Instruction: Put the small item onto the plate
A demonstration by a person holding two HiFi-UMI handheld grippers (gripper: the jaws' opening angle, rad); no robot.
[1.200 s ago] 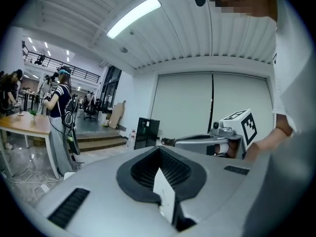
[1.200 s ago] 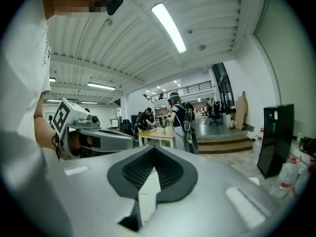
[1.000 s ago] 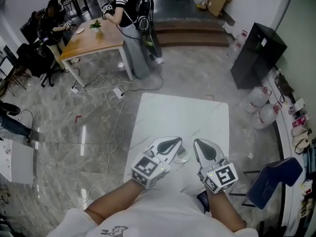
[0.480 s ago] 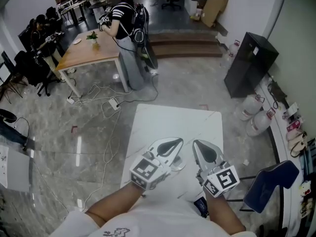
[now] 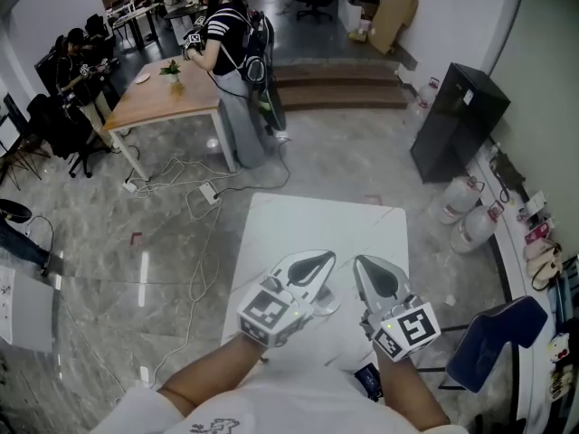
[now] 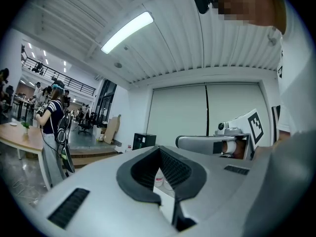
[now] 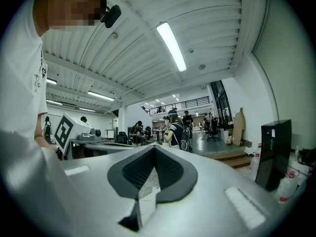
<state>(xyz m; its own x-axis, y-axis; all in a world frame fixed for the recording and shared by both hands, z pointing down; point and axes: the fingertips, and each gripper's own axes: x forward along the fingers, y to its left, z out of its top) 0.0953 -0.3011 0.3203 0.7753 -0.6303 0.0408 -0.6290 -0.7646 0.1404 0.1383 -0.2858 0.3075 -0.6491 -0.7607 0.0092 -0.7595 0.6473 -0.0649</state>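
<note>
Both tools hover side by side over the near end of the white tabletop (image 5: pixel 317 220). The left tool (image 5: pixel 317 260) is closed, and its own view shows the jaws meeting at the tip with nothing between them. Just right of it a pale round plate (image 5: pixel 331 303) peeks out, mostly covered by that tool. The right tool (image 5: pixel 365 263) is closed and empty too. A small dark thing (image 5: pixel 367 378) sits at the tabletop's near edge, just behind the right tool. Honestly can't tell if that's the small item.
</note>
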